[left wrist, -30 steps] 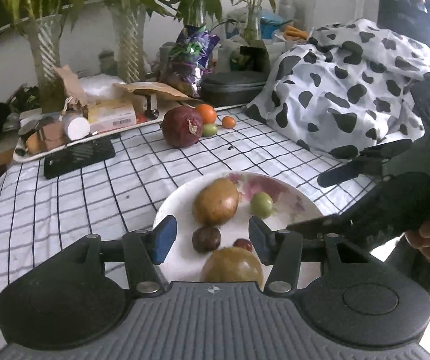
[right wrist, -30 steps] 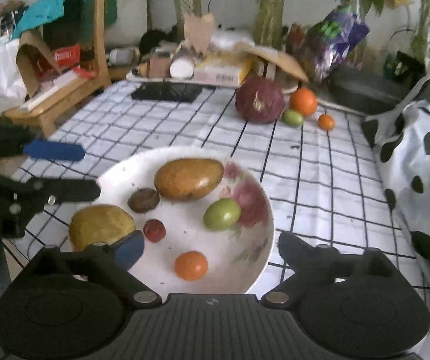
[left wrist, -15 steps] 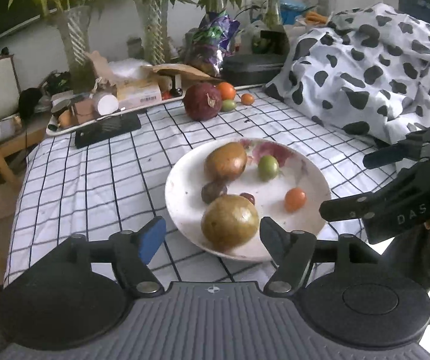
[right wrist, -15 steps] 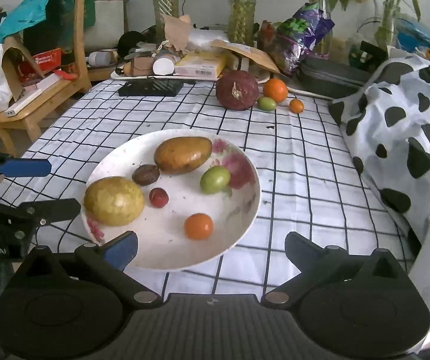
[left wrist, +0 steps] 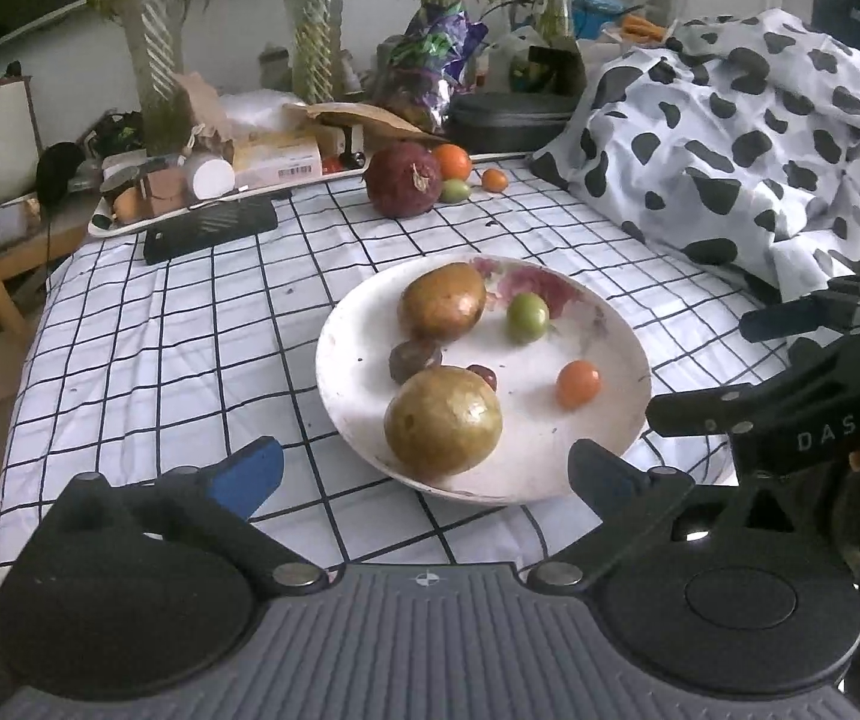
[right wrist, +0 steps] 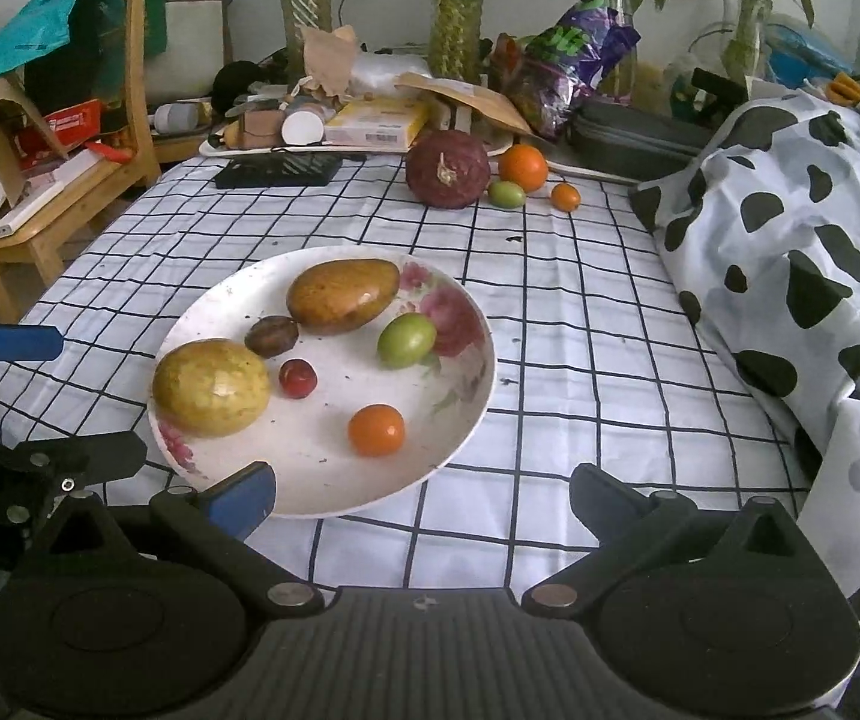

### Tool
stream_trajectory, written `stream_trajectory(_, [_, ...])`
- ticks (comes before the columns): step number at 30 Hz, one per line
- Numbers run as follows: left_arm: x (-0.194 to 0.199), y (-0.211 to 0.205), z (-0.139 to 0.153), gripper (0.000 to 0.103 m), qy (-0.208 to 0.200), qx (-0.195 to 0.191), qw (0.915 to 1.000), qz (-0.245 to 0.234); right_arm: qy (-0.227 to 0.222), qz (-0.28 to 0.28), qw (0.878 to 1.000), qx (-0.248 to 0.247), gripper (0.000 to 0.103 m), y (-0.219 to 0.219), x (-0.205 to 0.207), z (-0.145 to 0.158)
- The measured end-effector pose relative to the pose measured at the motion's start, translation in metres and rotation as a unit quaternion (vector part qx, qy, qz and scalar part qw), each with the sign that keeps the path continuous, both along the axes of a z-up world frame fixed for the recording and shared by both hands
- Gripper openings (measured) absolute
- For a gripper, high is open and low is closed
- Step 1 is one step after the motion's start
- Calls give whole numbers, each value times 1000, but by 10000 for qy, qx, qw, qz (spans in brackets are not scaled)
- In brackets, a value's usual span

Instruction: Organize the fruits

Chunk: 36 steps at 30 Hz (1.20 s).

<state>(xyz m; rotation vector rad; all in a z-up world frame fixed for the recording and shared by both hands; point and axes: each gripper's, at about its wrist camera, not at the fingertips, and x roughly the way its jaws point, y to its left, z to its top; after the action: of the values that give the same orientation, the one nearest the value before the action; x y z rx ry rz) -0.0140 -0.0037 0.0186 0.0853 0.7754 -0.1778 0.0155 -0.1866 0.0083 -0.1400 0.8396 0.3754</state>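
A white floral plate [left wrist: 339,384] [right wrist: 466,414] sits on the checked tablecloth and holds several fruits: a round yellow-brown fruit [left wrist: 443,420] [right wrist: 211,387], an oval brown fruit [left wrist: 443,301] [right wrist: 342,295], a green one [left wrist: 527,317] [right wrist: 406,340], a small orange one [left wrist: 578,383] [right wrist: 376,429], a dark one [right wrist: 271,335] and a small red one [right wrist: 297,377]. My left gripper [left wrist: 423,474] is open and empty at the plate's near edge. My right gripper [right wrist: 423,495] is open and empty at the near edge too. A dark red fruit [left wrist: 404,179] [right wrist: 447,168], an orange [right wrist: 523,167], a green fruit [right wrist: 506,194] and a tiny orange fruit [right wrist: 566,197] lie at the far side.
A cow-print cloth [right wrist: 802,276] is heaped along the right. A cluttered tray [right wrist: 309,126], a black flat device [right wrist: 278,168], a dark case [right wrist: 628,132] and plant vases [left wrist: 150,60] line the far edge. A wooden chair [right wrist: 63,138] stands at left.
Both grippers have pulled back and up from the plate, so it looks smaller and farther. The left jaws have opened wider. The fruits have not moved.
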Motion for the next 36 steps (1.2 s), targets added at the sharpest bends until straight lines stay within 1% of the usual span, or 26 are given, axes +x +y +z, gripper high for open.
stream_trajectory(3, [1,-1,-2,103,55,52,10000,-14,7,-14,10000,-21,103,0,0,-1])
stream_trajectory(8, [1,-4,-2,103,18,86,9999,-80,8,-17,10000,-78,103,0,0,-1])
stream_trajectory(17, [8,6,2,102,13,-306,9995,68,-42,-148,9999,-73,103,-4,3,-1])
stream_trajectory(22, [15,8,2,103,36,-356,9993,129,-90,-261,9996,-63,103,-7,7,-2])
stream_trajectory(26, [21,7,3,103,-87,-321,9994,100,-170,-387,9991,-80,103,-10,15,-1])
stream_trajectory(30, [31,6,0,103,-53,-343,9994,37,-221,-504,9984,-134,103,-14,25,-2])
stream_trajectory(36, [48,7,-4,103,36,-414,9991,-58,-296,-526,9978,-264,103,-17,46,-4])
